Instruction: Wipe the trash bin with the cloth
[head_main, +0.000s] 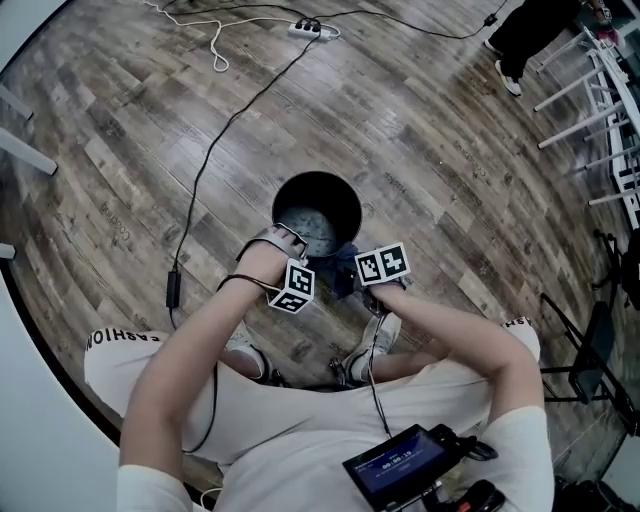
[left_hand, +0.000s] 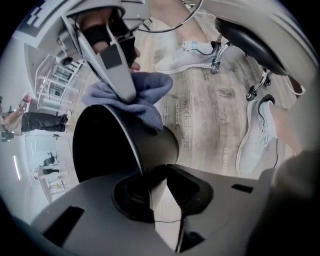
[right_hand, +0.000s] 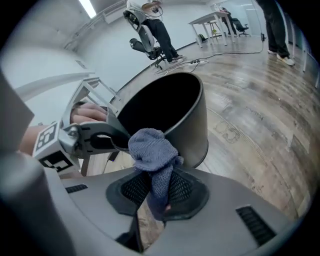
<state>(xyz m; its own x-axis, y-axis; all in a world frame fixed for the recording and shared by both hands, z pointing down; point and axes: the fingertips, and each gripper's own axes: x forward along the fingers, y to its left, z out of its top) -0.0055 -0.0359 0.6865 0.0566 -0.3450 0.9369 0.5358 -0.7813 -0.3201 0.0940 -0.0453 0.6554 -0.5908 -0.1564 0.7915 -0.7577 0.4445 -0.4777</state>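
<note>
One black, round trash bin (head_main: 317, 212) stands on the wood-plank floor (head_main: 450, 150). In the head view it is well clear of the floor's edges and just ahead of the seated person's two pale sneakers (head_main: 378, 335). Its mouth faces up toward the head camera.

One blue-grey cloth (right_hand: 152, 150) is bunched at the bin's near side. In the left gripper view it lies against the upper outer wall, right at the rim.

The right tongs (right_hand: 159, 186) are closed on that cloth, with a strip of it pinched between the pads and the rest bulging above the tips. The left tongs (left_hand: 157, 172) are clamped on the bin's rim, one pad inside the wall and one outside, beside the cloth. Each of the two tongs carries one of the two marker cubes (head_main: 293, 287).

Farther out, one black cable (head_main: 200, 180) runs over the planks from the person toward one white power strip (head_main: 305, 28) near the floor's far edge. One white cord (head_main: 215, 45) loops beside the strip.

One other person's legs (head_main: 530, 35) show at the far right corner, next to white metal frames (head_main: 600, 100). One small lit screen (head_main: 400, 465) sits at the wearer's lap.
</note>
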